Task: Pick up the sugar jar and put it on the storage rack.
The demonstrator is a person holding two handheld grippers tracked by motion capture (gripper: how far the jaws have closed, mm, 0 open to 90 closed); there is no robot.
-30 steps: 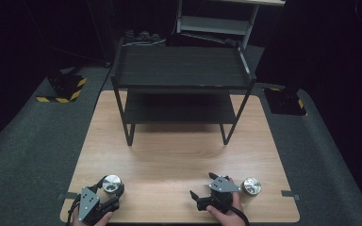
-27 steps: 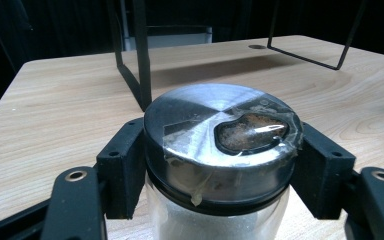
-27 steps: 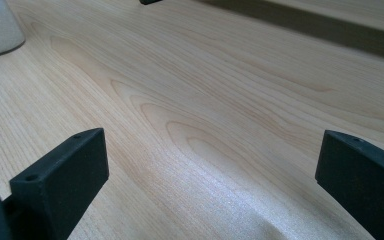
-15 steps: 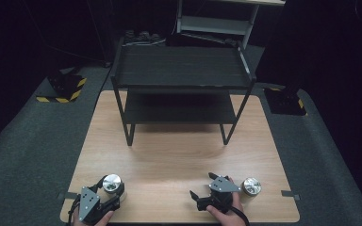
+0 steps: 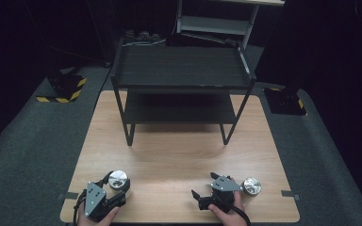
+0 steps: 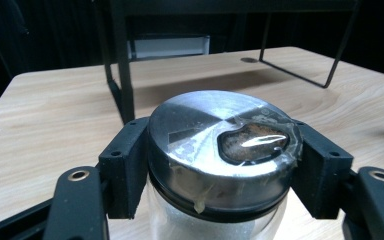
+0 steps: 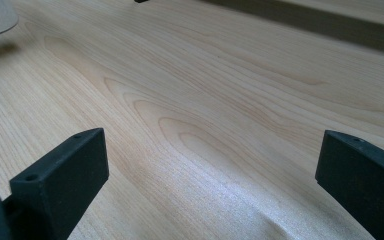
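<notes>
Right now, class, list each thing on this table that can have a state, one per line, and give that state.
Left claw: shut on the left jar, pads against its metal lid.
Left jar: upright, lid on, gripped.
Right claw: open, nothing between the jaws.
Right jar: upright, lid on, untouched beside the right claw.
Black rack: standing, both shelves bare.

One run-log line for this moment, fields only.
left gripper: shut on jar, at lid | right gripper: open, nothing between jaws, over table | second jar: standing beside right gripper | shelf rack: bare

The jar (image 6: 215,165) — its glass body cut off below — hides behind the fingers (image 6: 122,170).
</notes>
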